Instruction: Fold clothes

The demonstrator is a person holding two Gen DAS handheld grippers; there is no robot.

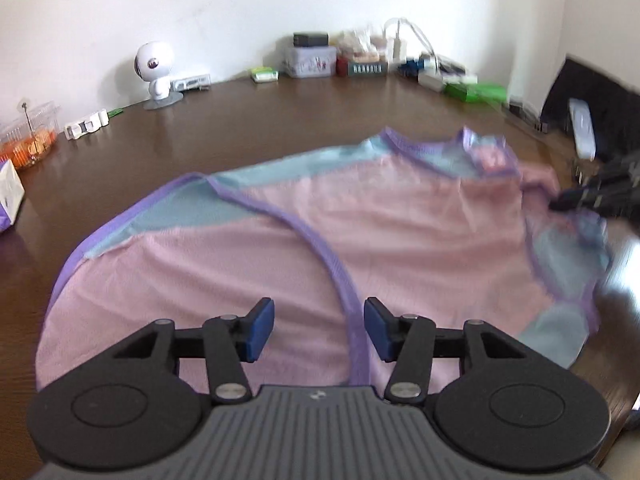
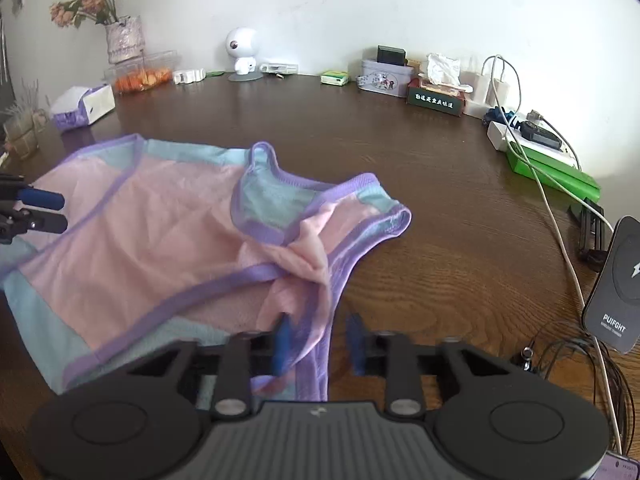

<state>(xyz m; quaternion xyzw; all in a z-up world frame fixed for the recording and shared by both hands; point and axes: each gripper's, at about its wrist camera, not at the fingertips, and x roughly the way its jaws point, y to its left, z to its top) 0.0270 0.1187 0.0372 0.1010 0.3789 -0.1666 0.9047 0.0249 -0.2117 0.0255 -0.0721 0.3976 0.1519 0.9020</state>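
A pink sleeveless top [image 1: 304, 240] with light blue panels and purple trim lies spread on the dark wooden table [image 1: 240, 120]. My left gripper [image 1: 319, 330] hovers open over its near side, a purple trim strip running between the fingers. In the right wrist view the top [image 2: 160, 232] is bunched at one shoulder. My right gripper [image 2: 320, 342] is open at the bunched edge, with a fold of pink cloth and purple trim between its blue pads. The left gripper also shows at the left edge of that view [image 2: 36, 210].
Along the wall stand a white robot figurine [image 2: 242, 50], a tin [image 2: 384, 76], a tissue box [image 2: 438, 96], chargers with cables [image 2: 500, 80], a green box [image 2: 556, 172], a flower vase [image 2: 124, 38] and a fruit container [image 2: 140, 74]. A wireless charger [image 2: 616, 280] stands right.
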